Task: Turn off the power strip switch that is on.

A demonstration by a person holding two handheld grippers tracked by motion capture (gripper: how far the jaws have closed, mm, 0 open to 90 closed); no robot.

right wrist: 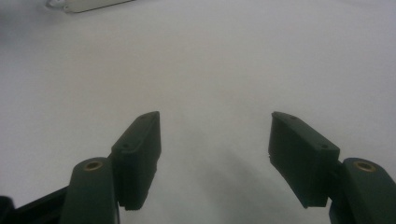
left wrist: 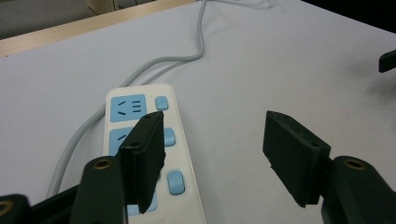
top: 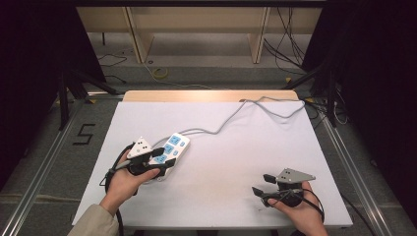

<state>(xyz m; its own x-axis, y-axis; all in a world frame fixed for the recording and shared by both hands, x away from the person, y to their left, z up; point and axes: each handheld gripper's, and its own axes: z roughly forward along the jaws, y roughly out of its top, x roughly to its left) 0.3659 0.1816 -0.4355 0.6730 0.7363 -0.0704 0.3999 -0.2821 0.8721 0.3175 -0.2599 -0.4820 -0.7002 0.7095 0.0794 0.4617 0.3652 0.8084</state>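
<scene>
A white power strip (top: 173, 147) with blue sockets lies left of the table's middle, and its grey cable (top: 231, 118) runs off to the back right. My left gripper (top: 164, 157) is open at the strip's near end. In the left gripper view one jaw hangs over the power strip (left wrist: 180, 140) and the other over bare table, with the left gripper (left wrist: 214, 119) holding nothing. My right gripper (top: 263, 184) is open near the front right, well away from the strip. In the right gripper view the right gripper (right wrist: 212, 116) spans bare white surface, with the strip's end (right wrist: 88, 4) at the top left.
The white cover (top: 221, 162) lies over most of the table, and a wooden edge (top: 206, 95) shows at the back. Beyond it stand a wooden shelf frame (top: 137, 34) and loose floor cables (top: 160, 73). Black stand legs (top: 64, 98) flank the table.
</scene>
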